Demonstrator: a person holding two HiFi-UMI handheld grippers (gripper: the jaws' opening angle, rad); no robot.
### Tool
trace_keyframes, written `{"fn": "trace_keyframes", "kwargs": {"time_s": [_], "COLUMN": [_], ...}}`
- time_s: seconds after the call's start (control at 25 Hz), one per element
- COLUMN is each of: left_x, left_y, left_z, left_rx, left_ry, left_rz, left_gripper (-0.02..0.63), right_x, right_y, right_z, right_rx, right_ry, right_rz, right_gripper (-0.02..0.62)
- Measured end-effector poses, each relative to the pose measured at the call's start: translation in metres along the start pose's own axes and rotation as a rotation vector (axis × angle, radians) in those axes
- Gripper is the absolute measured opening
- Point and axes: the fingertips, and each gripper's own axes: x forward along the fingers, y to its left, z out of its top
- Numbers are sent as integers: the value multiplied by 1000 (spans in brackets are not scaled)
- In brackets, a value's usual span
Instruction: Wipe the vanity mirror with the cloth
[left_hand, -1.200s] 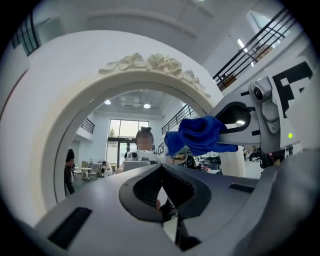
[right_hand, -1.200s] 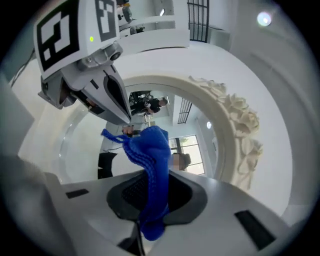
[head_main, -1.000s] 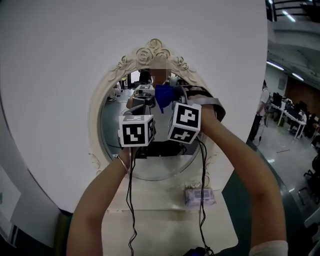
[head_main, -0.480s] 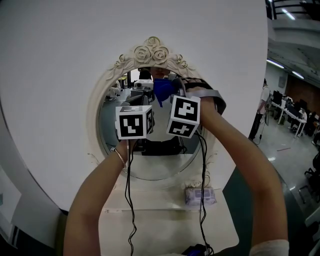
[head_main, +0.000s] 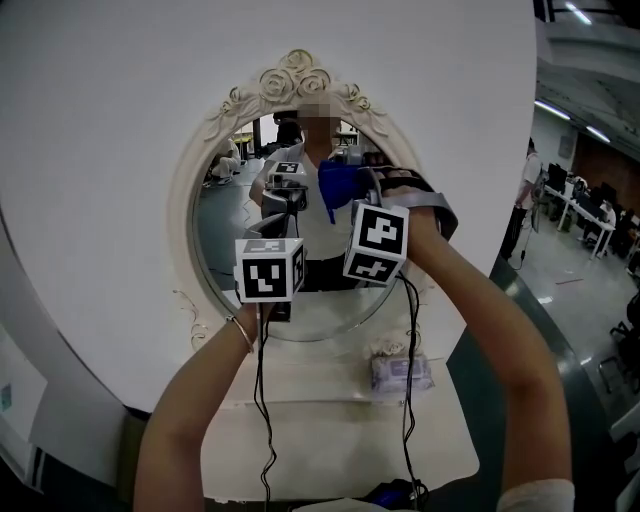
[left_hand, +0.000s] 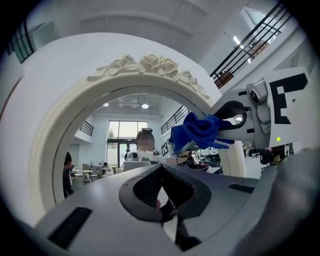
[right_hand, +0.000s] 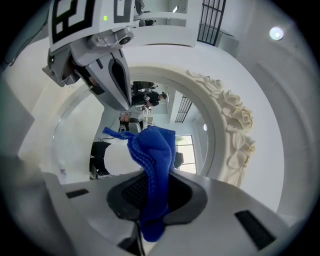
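Left gripper (left_hand: 163, 204) sits lower on the glass than half a second ago, jaws together, empty | right gripper (right_hand: 150, 197) clamped on blue cloth (right_hand: 151, 150), bunched at vanity mirror's (head_main: 225, 230) upper right, contact unclear | both grippers mask centre glass | wipes packet (head_main: 400, 374) on cream shelf (head_main: 330, 420) beneath | bystander (head_main: 524, 205) far right.

Grey left hand-held gripper (left_hand: 165, 199) and right hand-held gripper (right_hand: 149, 200) carry black-and-white marker cubes (head_main: 268, 270); black cables (head_main: 262, 400) hang below the cubes, a thin bracelet (head_main: 243, 330) beside.

place: open-plan office hall | evidence: rows of desks (head_main: 588, 208); ceiling strip lights (head_main: 598, 133); mezzanine railing (left_hand: 240, 52)
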Motion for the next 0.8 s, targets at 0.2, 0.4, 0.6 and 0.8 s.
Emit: {"fn": "trace_keyframes", "kwargs": {"time_s": [0.2,0.4,0.6,0.8], "left_x": [-4,-9,-15,-22], "left_y": [-5,-11,-23,-35], "left_z": [-52,-102,-148,-187], "left_rx": [-41,-20,-32,-71], "left_ry": [79,146,207,241], "left_rz": [11,20,13,17], "left_gripper": [5,5,5,5], "right_x": [-1,-3,-3,-5], "right_y": [39,87,134,177], "right_z": [-12,-20,-23,-27], "right_rx": [46,104,168,233], "right_ry": [2,6,-7,-18], "right_rz": [37,114,182,234], "right_gripper": [63,63,63,63]}}
